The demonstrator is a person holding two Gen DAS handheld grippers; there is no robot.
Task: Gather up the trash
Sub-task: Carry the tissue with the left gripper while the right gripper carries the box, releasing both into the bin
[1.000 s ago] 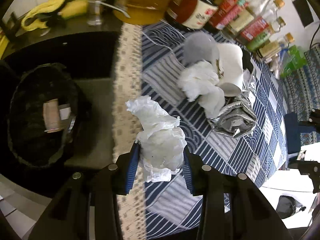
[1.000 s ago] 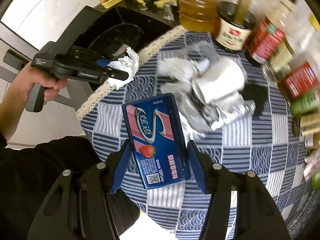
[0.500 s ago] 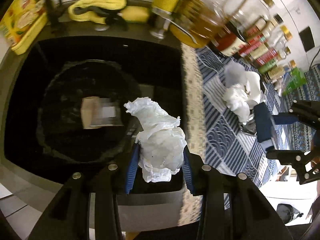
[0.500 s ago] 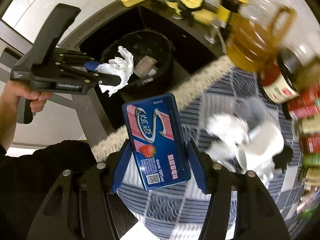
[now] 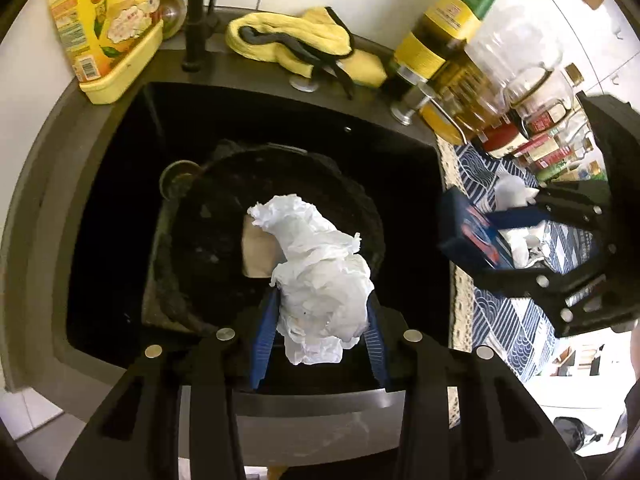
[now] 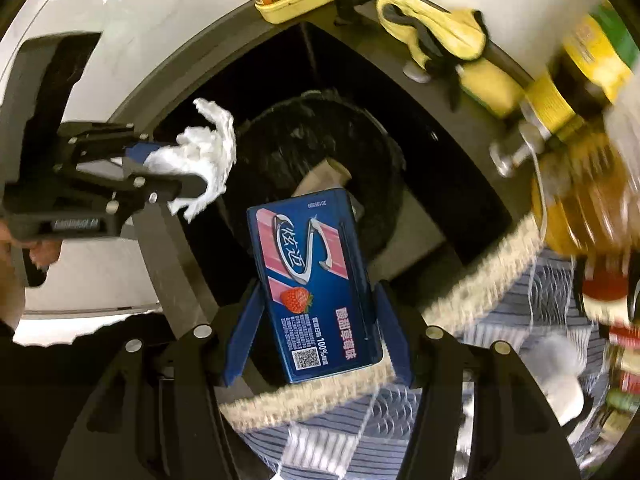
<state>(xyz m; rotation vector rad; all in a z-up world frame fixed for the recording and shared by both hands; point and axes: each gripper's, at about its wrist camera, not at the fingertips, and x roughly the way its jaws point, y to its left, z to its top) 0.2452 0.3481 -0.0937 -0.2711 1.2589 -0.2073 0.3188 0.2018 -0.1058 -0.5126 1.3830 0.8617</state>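
My left gripper is shut on a crumpled white tissue and holds it above the black bag-lined bin that stands in the dark sink. A brown cardboard piece lies inside the bin. My right gripper is shut on a blue gum box with a strawberry print, near the table's lace edge, facing the bin. In the right wrist view the left gripper with the tissue is at the left. In the left wrist view the right gripper with the box is at the right.
A yellow carton, a black tap and yellow gloves sit behind the sink. Oil and sauce bottles crowd the table's far side. More white tissue and foil lie on the blue patterned cloth.
Both grippers have swung left from the table towards the sink. The tissue now hangs over the bin, and the gum box has come to the table's edge near the bin.
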